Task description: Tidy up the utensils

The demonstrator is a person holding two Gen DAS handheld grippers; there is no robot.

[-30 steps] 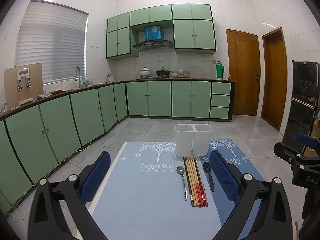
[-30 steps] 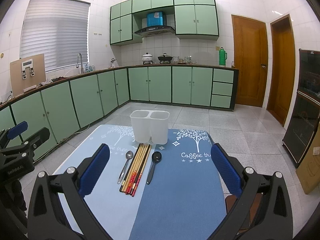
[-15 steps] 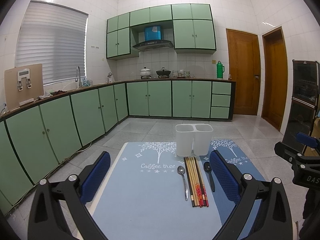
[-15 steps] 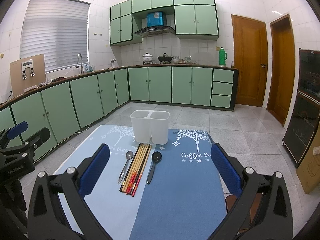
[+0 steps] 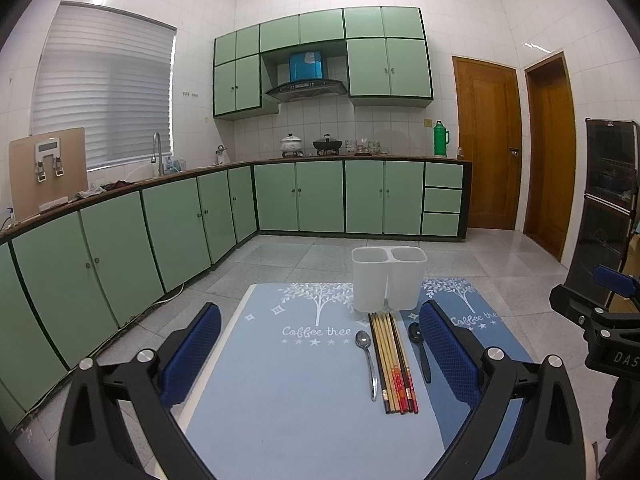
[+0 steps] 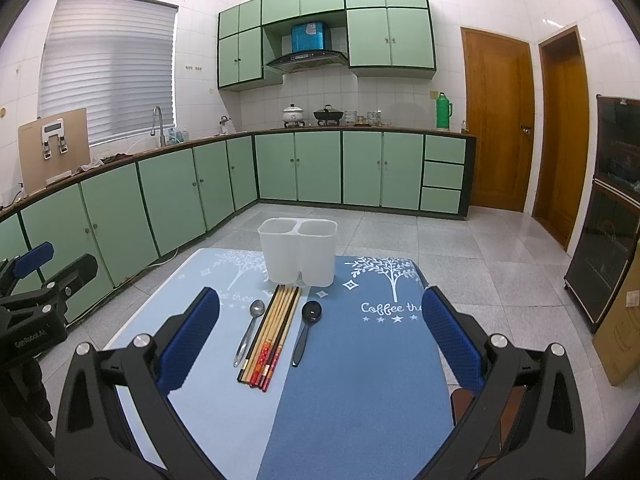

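A white two-compartment utensil holder (image 5: 388, 278) (image 6: 298, 250) stands empty at the far side of a blue table mat (image 5: 280, 380) (image 6: 360, 380). In front of it lie a metal spoon (image 5: 368, 360) (image 6: 249, 330), a bundle of chopsticks (image 5: 394, 362) (image 6: 272, 336) and a black spoon (image 5: 420, 350) (image 6: 306, 330), side by side. My left gripper (image 5: 320, 354) hovers open above the mat's near left part. My right gripper (image 6: 320, 338) hangs open over the near side, with the utensils between its fingers in view but farther off.
Green kitchen cabinets (image 5: 180, 232) run along the left and back walls. Two wooden doors (image 5: 490, 144) and a dark cabinet (image 5: 608, 208) stand on the right. A cardboard box (image 6: 620, 332) sits on the tiled floor right of the table.
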